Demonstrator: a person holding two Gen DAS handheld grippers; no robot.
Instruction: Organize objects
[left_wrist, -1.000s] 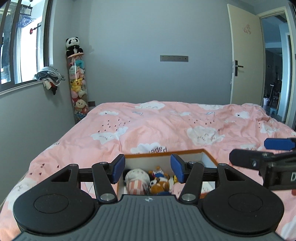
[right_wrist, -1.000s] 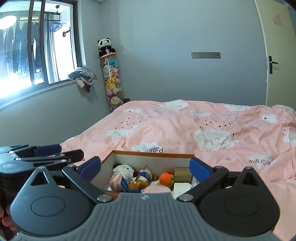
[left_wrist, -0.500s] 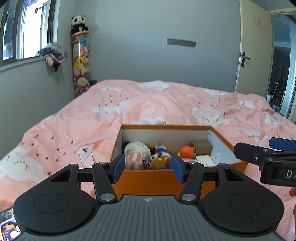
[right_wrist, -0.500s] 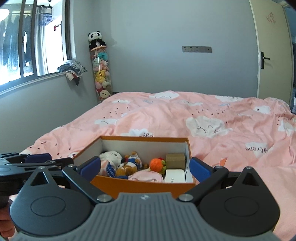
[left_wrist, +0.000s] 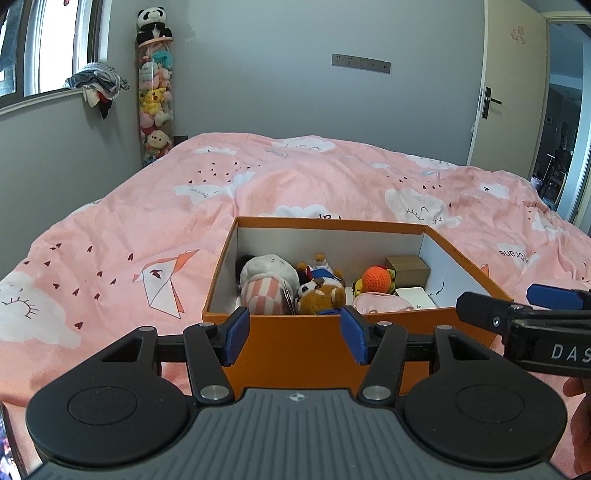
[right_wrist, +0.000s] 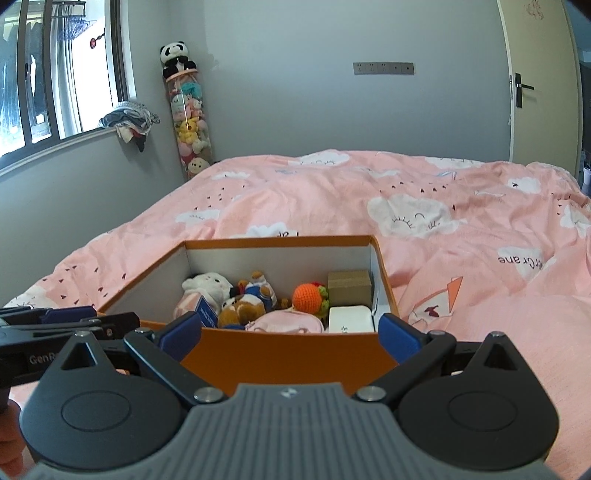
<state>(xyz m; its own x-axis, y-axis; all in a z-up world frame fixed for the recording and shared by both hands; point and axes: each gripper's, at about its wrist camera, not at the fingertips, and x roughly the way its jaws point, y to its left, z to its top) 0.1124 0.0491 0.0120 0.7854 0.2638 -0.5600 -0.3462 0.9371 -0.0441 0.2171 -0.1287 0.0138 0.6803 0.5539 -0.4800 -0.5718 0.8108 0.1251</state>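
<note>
While both grippers' fingers (left_wrist: 236, 334) gape empty, orange box (left_wrist: 295, 347) sits on pink cloud-print bedspread (left_wrist: 332, 184); grey walls (left_wrist: 258, 74).

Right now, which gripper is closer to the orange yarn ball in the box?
Right, though only slightly. The right gripper faces the orange yarn ball almost straight on; the left gripper sits further left, facing the plush toys.

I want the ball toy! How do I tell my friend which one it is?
Look on the pink bed for the orange box. Inside, towards its right side, sits the orange crocheted ball, just left of a small brown carton. Nothing else in there is round and bright orange.
</note>
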